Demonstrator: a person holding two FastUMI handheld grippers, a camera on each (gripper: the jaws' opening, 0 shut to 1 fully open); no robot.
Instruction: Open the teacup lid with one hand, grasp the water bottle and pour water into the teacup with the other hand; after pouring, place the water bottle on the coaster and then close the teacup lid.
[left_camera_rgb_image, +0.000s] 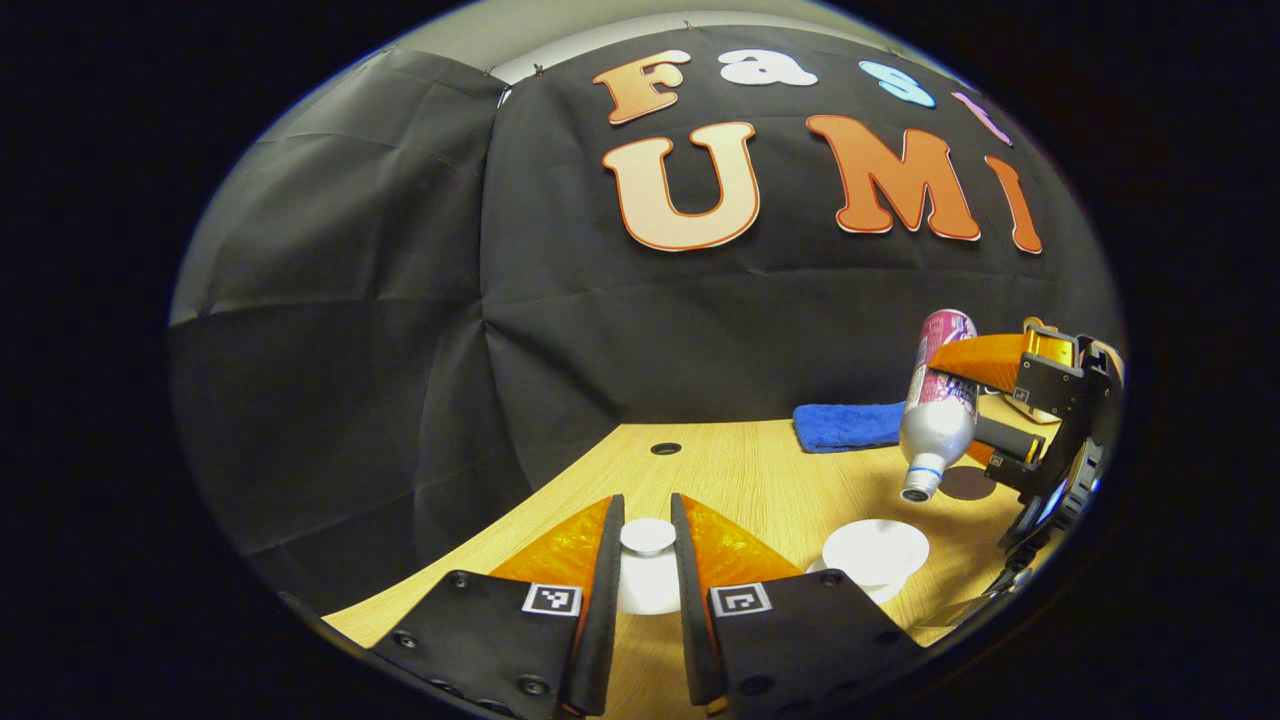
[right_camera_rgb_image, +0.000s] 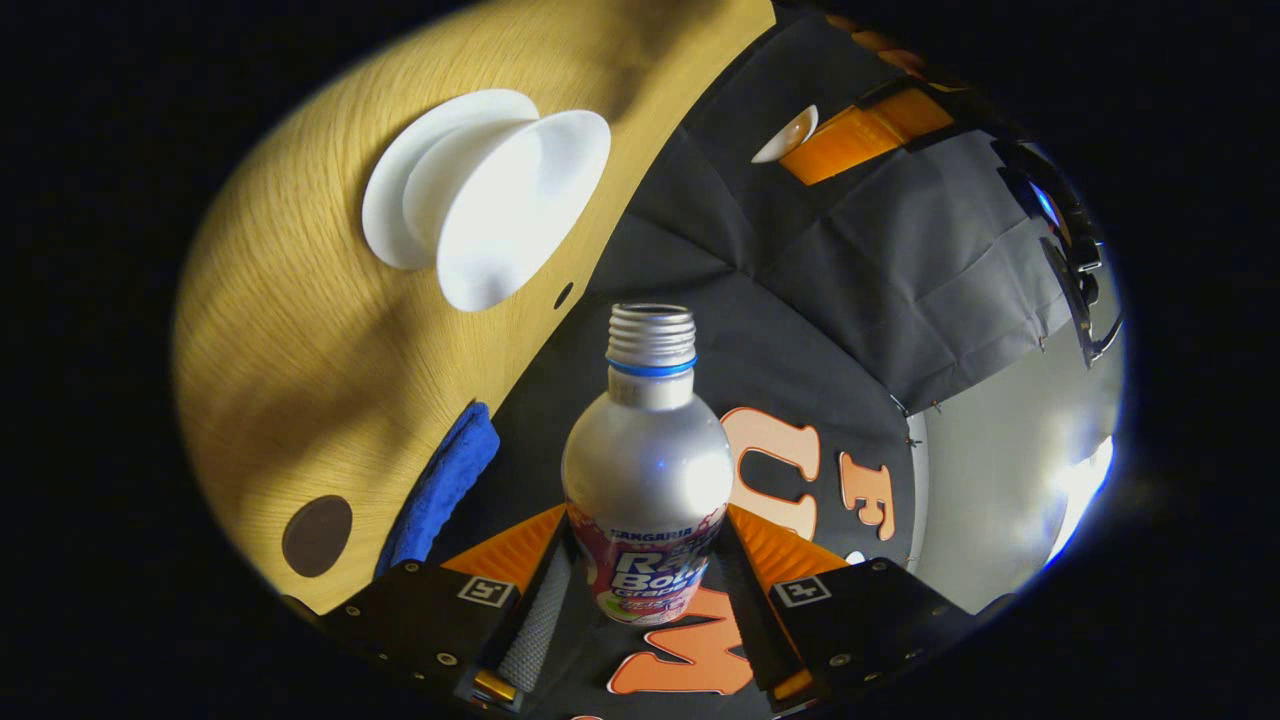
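In the left gripper view, the left hand-held gripper (left_camera_rgb_image: 647, 545) is closest. Its two fingers pinch the round knob of the white teacup lid (left_camera_rgb_image: 647, 560) and hold it up over the worktop (left_camera_rgb_image: 720, 470). Just past it, toward the right side of the worktop, sits the open white teacup (left_camera_rgb_image: 875, 552) on its saucer. Above the teacup the right hand-held gripper (left_camera_rgb_image: 985, 405) holds the silver water bottle (left_camera_rgb_image: 938, 410). The bottle is tipped over with its open mouth pointing down at the teacup. I cannot tell if water is coming out. Near the bottle lies the small dark round coaster (left_camera_rgb_image: 968, 483). Farther back, by the far edge, lies a blue cloth (left_camera_rgb_image: 848, 425).

In the right gripper view, the right hand-held gripper (right_camera_rgb_image: 645, 575) squeezes the bottle's middle from both sides.
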